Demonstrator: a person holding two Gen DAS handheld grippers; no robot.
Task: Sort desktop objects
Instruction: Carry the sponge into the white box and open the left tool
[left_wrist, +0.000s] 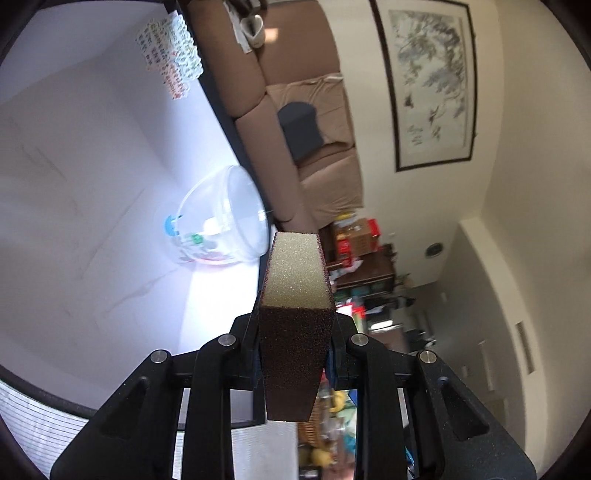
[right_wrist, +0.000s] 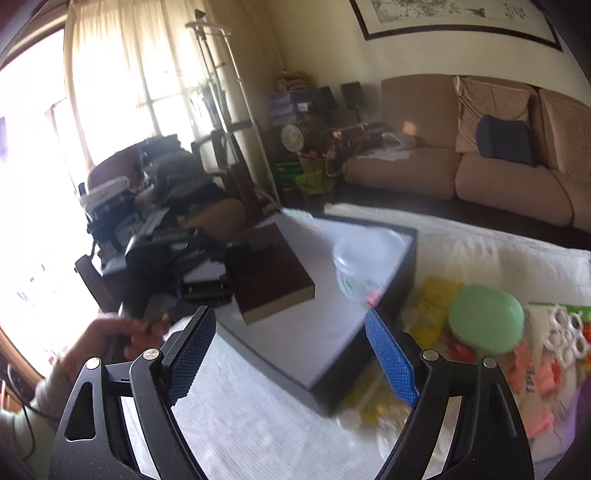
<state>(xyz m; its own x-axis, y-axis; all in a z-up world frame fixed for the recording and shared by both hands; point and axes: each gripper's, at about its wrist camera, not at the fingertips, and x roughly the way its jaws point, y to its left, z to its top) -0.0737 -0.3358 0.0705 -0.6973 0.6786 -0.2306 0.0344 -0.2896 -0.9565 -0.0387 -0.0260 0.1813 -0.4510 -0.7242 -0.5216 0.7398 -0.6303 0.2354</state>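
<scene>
Only the right view shows the green case (right_wrist: 487, 322); left hand-held gripper (left_wrist: 295, 343) clamps a sponge block (left_wrist: 294, 291).

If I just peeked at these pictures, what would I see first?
First, the brown and yellow sponge block pinched in the left gripper, held above the white tray. Next, the clear plastic cup standing on that tray near its far edge. Then the green oval case among bright toys to the right of the tray, beyond the open right gripper.
</scene>
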